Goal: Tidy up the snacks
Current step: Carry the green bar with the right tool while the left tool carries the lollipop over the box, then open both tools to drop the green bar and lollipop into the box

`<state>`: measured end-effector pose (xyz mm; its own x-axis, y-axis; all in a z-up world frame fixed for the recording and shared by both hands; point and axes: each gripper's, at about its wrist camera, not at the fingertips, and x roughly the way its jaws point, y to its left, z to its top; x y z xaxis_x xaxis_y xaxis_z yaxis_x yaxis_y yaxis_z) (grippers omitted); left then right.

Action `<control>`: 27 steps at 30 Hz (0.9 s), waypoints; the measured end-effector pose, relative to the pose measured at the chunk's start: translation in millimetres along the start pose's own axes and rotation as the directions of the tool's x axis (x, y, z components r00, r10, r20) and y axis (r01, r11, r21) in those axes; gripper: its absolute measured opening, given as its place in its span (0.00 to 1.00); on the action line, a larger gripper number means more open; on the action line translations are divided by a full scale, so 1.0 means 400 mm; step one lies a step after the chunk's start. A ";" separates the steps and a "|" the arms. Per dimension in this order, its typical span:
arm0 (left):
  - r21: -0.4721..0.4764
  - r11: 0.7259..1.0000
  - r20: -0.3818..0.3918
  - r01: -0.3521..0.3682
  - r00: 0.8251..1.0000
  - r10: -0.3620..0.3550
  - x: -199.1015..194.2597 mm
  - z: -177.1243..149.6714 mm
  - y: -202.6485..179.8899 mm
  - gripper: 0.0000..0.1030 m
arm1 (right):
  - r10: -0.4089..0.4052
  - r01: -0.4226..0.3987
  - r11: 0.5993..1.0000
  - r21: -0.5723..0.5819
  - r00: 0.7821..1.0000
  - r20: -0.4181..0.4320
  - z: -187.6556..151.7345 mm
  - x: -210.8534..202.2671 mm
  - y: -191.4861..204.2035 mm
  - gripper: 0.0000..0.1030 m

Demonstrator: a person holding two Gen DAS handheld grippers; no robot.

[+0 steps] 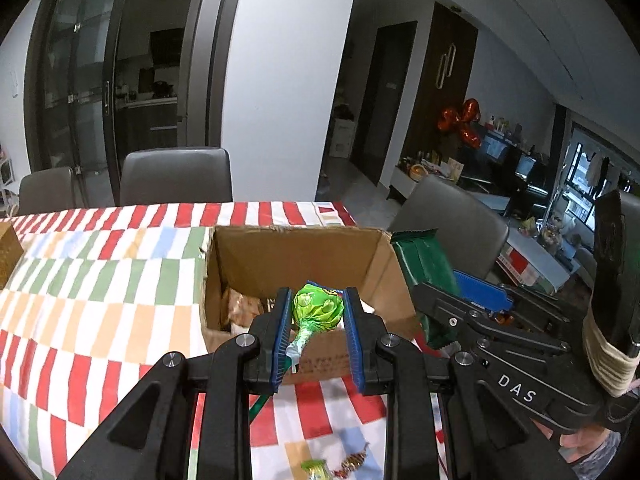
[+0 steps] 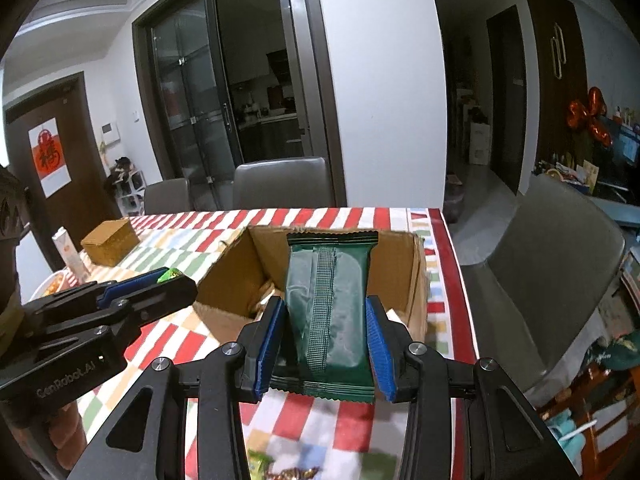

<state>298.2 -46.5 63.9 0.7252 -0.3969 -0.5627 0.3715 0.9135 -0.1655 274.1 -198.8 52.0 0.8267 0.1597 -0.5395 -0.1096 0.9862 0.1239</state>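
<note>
My left gripper (image 1: pixel 317 304) is shut on a green-wrapped lollipop (image 1: pixel 318 307) and holds it over the near edge of an open cardboard box (image 1: pixel 296 256). My right gripper (image 2: pixel 326 320) is shut on a dark green snack packet (image 2: pixel 328 312), held upright in front of the same box (image 2: pixel 400 268). The packet also shows in the left wrist view (image 1: pixel 424 268), beside the box's right wall. The left gripper appears in the right wrist view (image 2: pixel 168 276) to the left of the box. Several wrapped snacks lie inside the box.
The box sits on a checked tablecloth (image 1: pixel 100 280). Small wrapped candies (image 1: pixel 336 468) lie on the cloth below the grippers. A woven brown box (image 2: pixel 110 240) and a carton (image 2: pixel 68 252) stand at far left. Grey chairs (image 1: pixel 176 176) ring the table; one (image 2: pixel 560 272) stands at the right.
</note>
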 end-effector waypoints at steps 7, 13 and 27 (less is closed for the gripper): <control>-0.007 1.000 -0.017 -0.024 1.000 0.024 0.047 0.060 0.027 0.25 | -0.007 0.007 1.000 -0.007 1.000 -0.013 0.054 0.056 -0.015 0.41; -0.019 0.998 -0.042 -0.052 0.998 0.051 0.102 0.097 0.052 0.25 | -0.024 0.024 1.000 0.000 0.999 -0.039 0.077 0.104 -0.023 0.41; 0.022 0.989 -0.032 -0.143 0.989 0.144 0.075 0.063 0.057 0.46 | -0.073 0.073 0.997 -0.013 0.997 -0.024 0.059 0.079 -0.023 0.53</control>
<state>343.1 -39.8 63.4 0.7522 -0.2583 -0.6062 0.2766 0.9588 -0.0654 314.4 -203.9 53.5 0.8192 0.0884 -0.5667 -0.0568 0.9957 0.0733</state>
